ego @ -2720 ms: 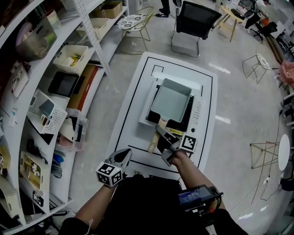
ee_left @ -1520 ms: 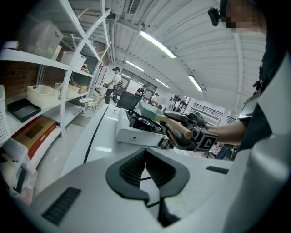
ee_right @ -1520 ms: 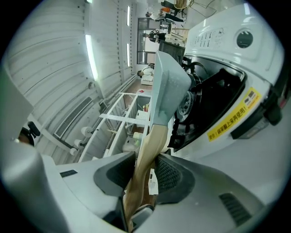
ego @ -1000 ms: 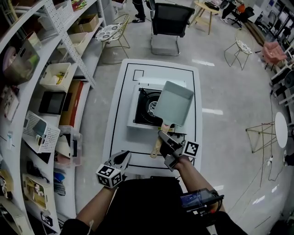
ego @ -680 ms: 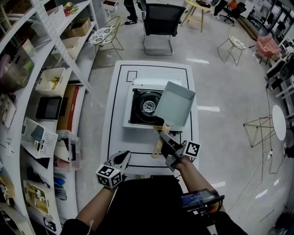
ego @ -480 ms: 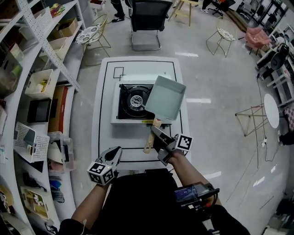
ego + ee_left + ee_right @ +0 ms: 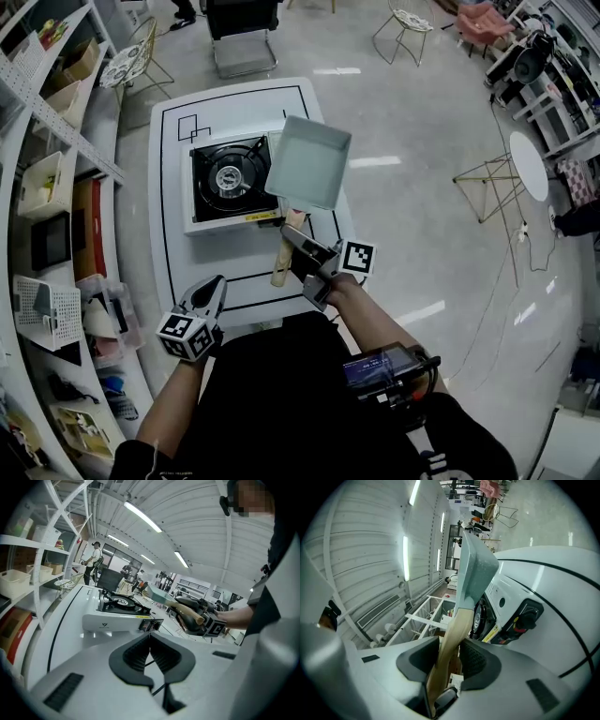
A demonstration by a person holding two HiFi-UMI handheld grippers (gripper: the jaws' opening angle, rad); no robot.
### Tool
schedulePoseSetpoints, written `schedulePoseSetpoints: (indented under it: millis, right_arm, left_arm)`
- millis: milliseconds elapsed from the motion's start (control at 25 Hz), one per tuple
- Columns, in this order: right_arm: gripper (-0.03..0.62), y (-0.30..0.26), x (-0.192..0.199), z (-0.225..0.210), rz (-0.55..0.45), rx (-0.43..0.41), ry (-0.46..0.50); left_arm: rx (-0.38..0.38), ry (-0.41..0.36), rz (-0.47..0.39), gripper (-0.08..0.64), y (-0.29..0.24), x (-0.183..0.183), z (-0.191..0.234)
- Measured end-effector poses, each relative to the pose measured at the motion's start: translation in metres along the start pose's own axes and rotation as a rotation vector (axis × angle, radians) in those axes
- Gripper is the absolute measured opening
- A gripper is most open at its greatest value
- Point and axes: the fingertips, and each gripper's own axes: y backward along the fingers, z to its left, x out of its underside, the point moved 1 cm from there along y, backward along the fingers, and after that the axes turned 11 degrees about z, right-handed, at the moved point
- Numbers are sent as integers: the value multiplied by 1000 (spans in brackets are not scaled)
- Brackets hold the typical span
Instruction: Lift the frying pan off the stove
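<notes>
A white table [image 7: 178,272] with a black outline is carrying a portable gas stove [image 7: 225,178], which is sitting near the middle, slightly toward the left edge. Its round burner [image 7: 228,177] is lying uncovered.

A square, pale green frying pan [image 7: 307,161] is hanging in the air clear of the stove, overlapping the stove's right edge from above and reaching toward the table's right edge. The pan is holding nothing; its inside is looking bare.

The right gripper [image 7: 298,255] is clamping its jaws on the pan's wooden handle [image 7: 280,270]. In the right gripper view, the handle [image 7: 452,634] is running up between the two dark pads of the gripper [image 7: 449,660] to the pan [image 7: 474,569], which is appearing edge-on beside the stove [image 7: 506,606].

The left gripper [image 7: 214,284] is hovering at the table's near edge, toward the left corner. In the left gripper view its jaws [image 7: 150,639] are pressing together with nothing between them.

Shelves [image 7: 94,141] are running along the left, beyond the table. A white bin [image 7: 39,186] there is holding small items too tiny to name, and a perforated white basket [image 7: 42,305] is sitting lower down, its contents unclear.
</notes>
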Motion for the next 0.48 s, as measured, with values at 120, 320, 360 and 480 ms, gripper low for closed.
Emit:
schedulePoseSetpoints:
  millis: [120,320,360,480]
  right_arm:
    - [156,12,-3,0,-21,3,-8]
    - [158,34,-6,0,-65,7,-21]
    - [158,39,-6,0,-73,10,-23]
    - [158,54,-8,-2,-94,24,-20]
  left_arm:
    - [18,-18,7,9,-6,-5,-7]
    - [45,-40,31,9,-17,-6,-18]
    - [51,-45,35,9,-20,-6,-20]
    - [68,-60,39,9,-28,-9,-26]
